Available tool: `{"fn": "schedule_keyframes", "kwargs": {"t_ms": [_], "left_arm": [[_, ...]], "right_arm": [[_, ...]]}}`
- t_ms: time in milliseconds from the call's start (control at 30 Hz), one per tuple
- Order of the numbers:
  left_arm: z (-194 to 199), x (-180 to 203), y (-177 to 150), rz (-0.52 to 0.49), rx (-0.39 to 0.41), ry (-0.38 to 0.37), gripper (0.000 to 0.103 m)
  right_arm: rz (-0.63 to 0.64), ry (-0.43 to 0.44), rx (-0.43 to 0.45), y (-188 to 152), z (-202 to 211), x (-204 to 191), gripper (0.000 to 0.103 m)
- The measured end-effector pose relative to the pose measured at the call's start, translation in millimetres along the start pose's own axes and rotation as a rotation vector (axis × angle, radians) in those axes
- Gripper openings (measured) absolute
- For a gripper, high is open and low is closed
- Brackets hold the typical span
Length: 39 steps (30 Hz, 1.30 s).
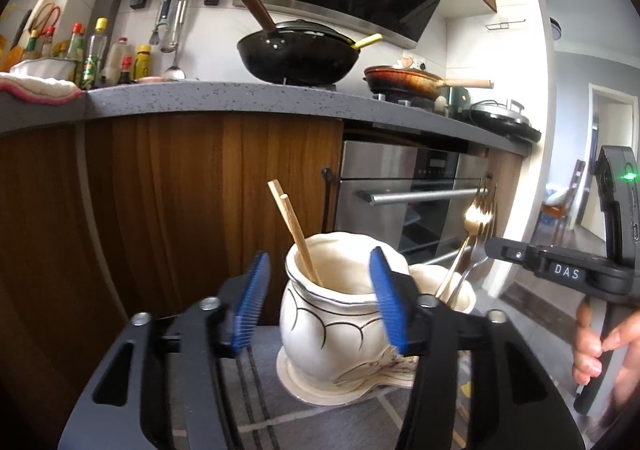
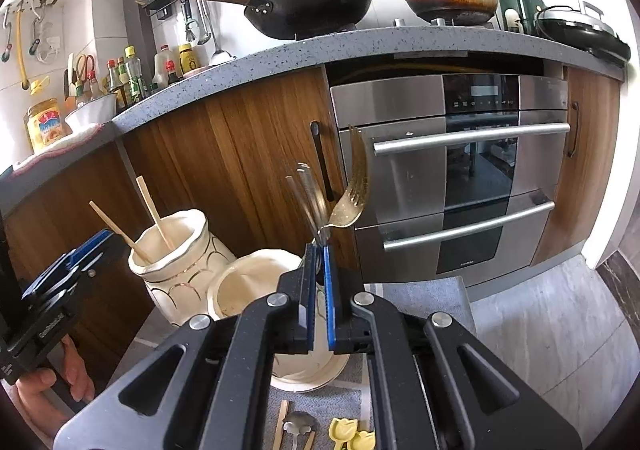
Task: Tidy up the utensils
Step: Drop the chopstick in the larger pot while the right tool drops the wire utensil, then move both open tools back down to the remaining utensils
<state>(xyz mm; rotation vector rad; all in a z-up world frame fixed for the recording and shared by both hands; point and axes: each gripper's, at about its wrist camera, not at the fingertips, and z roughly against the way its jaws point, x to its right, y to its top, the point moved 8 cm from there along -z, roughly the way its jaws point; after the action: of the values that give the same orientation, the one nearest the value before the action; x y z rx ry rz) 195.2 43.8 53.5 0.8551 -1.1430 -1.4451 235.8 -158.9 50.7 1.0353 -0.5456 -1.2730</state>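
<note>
Blue-ribbed fingers (image 1: pixel 256 302) of the left gripper (image 1: pixel 320 300) stand wide apart on either side of a cream ceramic jar with dark curved lines (image 1: pixel 332 310), the left pad clear of the jar's wall and the right pad at or just in front of its right rim (contact cannot be told). Two pale wooden chopsticks (image 1: pixel 294 230) lean out of this jar, tips down inside, tilted up to the left. The jar stands on a cream saucer-like base (image 1: pixel 316 390) on a grey mat (image 1: pixel 320 426) on the floor.

Just to the right of it, touching or nearly so, is a second, lower cream ceramic pot (image 2: pixel 256 286). The right gripper (image 2: pixel 319 298) has its blue pads drawn narrow, pinching the handles of forks above this pot: a gold metal fork (image 2: pixel 352 201) with tines up and tilted right, and a silver metal fork (image 2: pixel 310 201) beside it, blurred. In the left wrist view their handles reach down into the lower pot.

Near the bottom edge of the right wrist view, on the mat, lie a wooden stick (image 2: pixel 281 426), a small silver spoon (image 2: pixel 296 426) and two yellow tulip-shaped pieces (image 2: pixel 352 432).

Far behind run wooden cabinet doors (image 2: pixel 248 153) and a stainless built-in oven (image 2: pixel 460 177) under a speckled grey countertop (image 2: pixel 320 45) carrying a black wok (image 2: pixel 312 3).
</note>
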Motion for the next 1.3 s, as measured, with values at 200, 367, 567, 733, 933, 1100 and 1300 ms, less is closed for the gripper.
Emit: {"fn": "schedule_keyframes", "kwargs": {"t_ms": [200, 367, 567, 733, 933, 1100, 1300], "left_arm": [[16, 3, 3, -0.040, 0.008, 0.057, 0.093], [30, 10, 2, -0.057, -0.004, 0.061, 0.097], [40, 18, -8, -0.051, -0.063, 0.042, 0.098], [48, 23, -24, -0.036, -0.119, 0.035, 0.098], [50, 30, -50, -0.050, -0.198, 0.061, 0.098], [46, 38, -72, -0.041, -0.261, 0.055, 0.098], [36, 56, -100, -0.009, -0.346, 0.021, 0.098]], "right_arm": [[-0.025, 0.015, 0.023, 0, 17, 4, 0.068], [-0.029, 0.001, 0.048, -3, 34, 10, 0.098], [-0.001, -0.066, 0.028, -16, 46, 21, 0.098], [-0.003, -0.095, -0.013, -31, 53, 33, 0.098], [-0.007, -0.119, -0.053, -50, 63, 46, 0.098], [0.008, -0.134, -0.086, -68, 69, 52, 0.098], [0.028, -0.147, -0.134, -92, 70, 59, 0.098]]}}
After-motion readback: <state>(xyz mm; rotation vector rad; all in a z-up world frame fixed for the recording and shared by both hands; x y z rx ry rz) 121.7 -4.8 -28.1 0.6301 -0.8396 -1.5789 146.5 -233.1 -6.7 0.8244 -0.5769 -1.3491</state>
